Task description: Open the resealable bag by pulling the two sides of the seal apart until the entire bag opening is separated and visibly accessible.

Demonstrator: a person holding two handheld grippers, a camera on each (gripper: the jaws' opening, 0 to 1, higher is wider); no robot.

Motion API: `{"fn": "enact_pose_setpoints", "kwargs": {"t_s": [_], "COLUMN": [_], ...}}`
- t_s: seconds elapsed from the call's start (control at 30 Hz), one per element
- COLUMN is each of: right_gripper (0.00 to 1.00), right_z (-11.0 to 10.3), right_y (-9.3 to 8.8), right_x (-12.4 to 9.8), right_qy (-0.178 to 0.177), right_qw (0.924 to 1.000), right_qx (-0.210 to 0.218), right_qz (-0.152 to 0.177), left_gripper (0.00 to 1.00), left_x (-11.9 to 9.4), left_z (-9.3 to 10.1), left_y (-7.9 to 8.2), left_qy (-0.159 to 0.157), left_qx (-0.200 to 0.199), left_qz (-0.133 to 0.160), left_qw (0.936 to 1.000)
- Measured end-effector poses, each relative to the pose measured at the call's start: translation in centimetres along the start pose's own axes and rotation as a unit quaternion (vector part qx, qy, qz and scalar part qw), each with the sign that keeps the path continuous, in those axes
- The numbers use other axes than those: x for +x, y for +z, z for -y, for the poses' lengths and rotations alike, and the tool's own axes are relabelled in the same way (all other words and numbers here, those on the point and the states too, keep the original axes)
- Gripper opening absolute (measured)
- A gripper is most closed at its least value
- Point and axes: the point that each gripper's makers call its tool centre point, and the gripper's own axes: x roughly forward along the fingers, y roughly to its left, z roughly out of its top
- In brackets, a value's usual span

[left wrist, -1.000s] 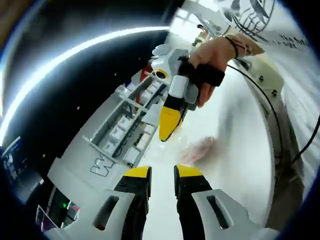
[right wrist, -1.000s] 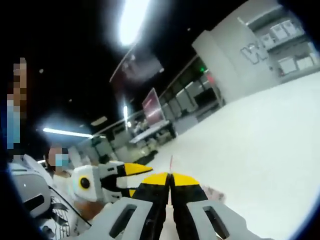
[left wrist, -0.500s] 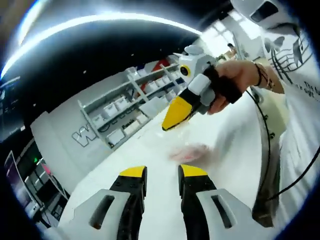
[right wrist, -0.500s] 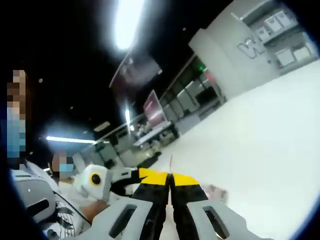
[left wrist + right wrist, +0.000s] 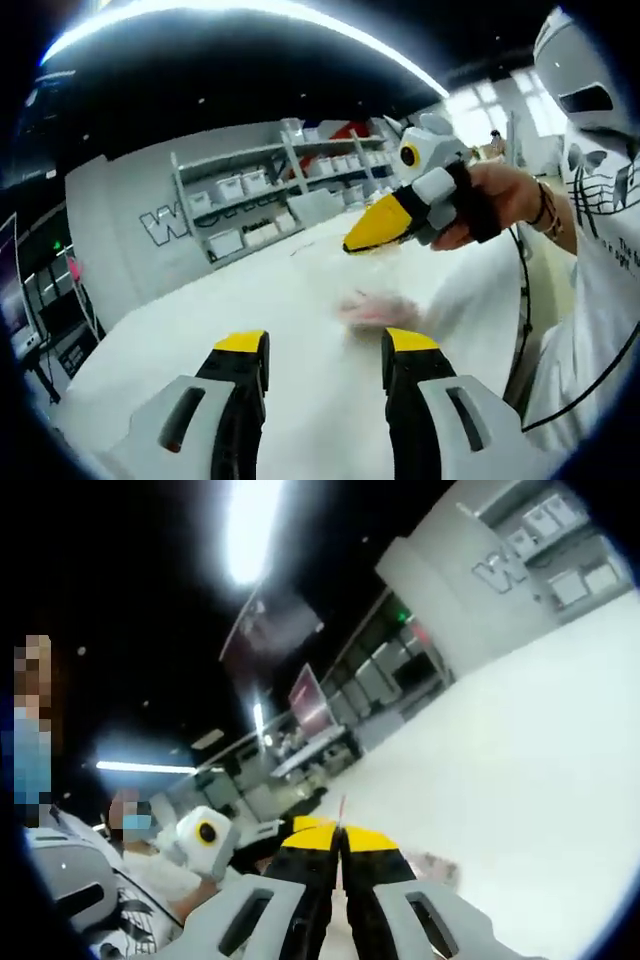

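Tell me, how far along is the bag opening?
Early. Done: the right gripper is closed, seemingly on a thin edge of the resealable bag, which looks blurred above the white table. In hand: the left gripper waits open below it, holding nothing. Left: grip the other side of the seal and pull apart; no opening visible yet.

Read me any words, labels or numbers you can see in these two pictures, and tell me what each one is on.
"W": large outlined letter on the grey wall beside the white storage shelves in the left gripper view; the letters after it are hidden.
"W": same grey wall sign in the right gripper view, the rest unreadable.
"Th...": small print on the person's white printed shirt, cut off and blurred.
Labels on the shelf bins: too small to read.
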Motion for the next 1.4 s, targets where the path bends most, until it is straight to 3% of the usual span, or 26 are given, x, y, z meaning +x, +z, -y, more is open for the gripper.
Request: {"fn": "enact_pose_setpoints", "kwargs": {"t_s": [0.13, 0.27, 0.37, 0.43, 0.57, 0.73, 1.0, 1.4], "right_gripper": [0.00, 0.00, 0.00, 0.00, 0.00, 0.00, 0.00, 0.00], "right_z": [-0.1, 0.1, 0.8, 0.9, 0.9, 1.1, 1.3, 2.0], "right_y": [0.1, 0.4, 0.6, 0.7, 1.7, 2.6, 4.3, 5.0], "right_x": [0.1, 0.0, 0.0, -0.1, -0.3, -0.2, -0.2, -0.1], "right_qy": [0.003, 0.004, -0.002, -0.005, -0.015, -0.020, -0.025, -0.036], "right_qw": [1.0000, 0.9999, 0.9998, 0.9997, 0.9996, 0.9990, 0.9979, 0.9969], "right_qx": [0.003, 0.010, 0.015, 0.015, -0.011, -0.034, -0.053, -0.066], "right_qz": [0.004, 0.013, 0.016, 0.018, 0.022, 0.022, 0.026, 0.022], "left_gripper": [0.50, 0.57, 0.68, 0.67, 0.64, 0.68, 0.92, 1.00], "left_x": [-0.1, -0.1, 0.0, 0.1, -0.1, -0.2, -0.6, -0.9], "left_z": [-0.4, -0.9, -1.1, -1.2, -1.4, -1.6, -2.0, -2.8], "left_y": [-0.6, -0.6, -1.6, -2.0, -1.8, -1.8, -2.2, -2.9], "left_qy": [0.008, 0.016, 0.020, 0.021, 0.027, 0.027, 0.034, 0.049], "left_qx": [0.003, -0.026, -0.044, -0.048, -0.035, -0.045, -0.062, -0.080], "left_qz": [-0.012, -0.010, -0.027, -0.033, -0.023, -0.024, -0.022, -0.029], "left_qw": [0.9999, 0.9995, 0.9984, 0.9981, 0.9987, 0.9984, 0.9972, 0.9952]}}
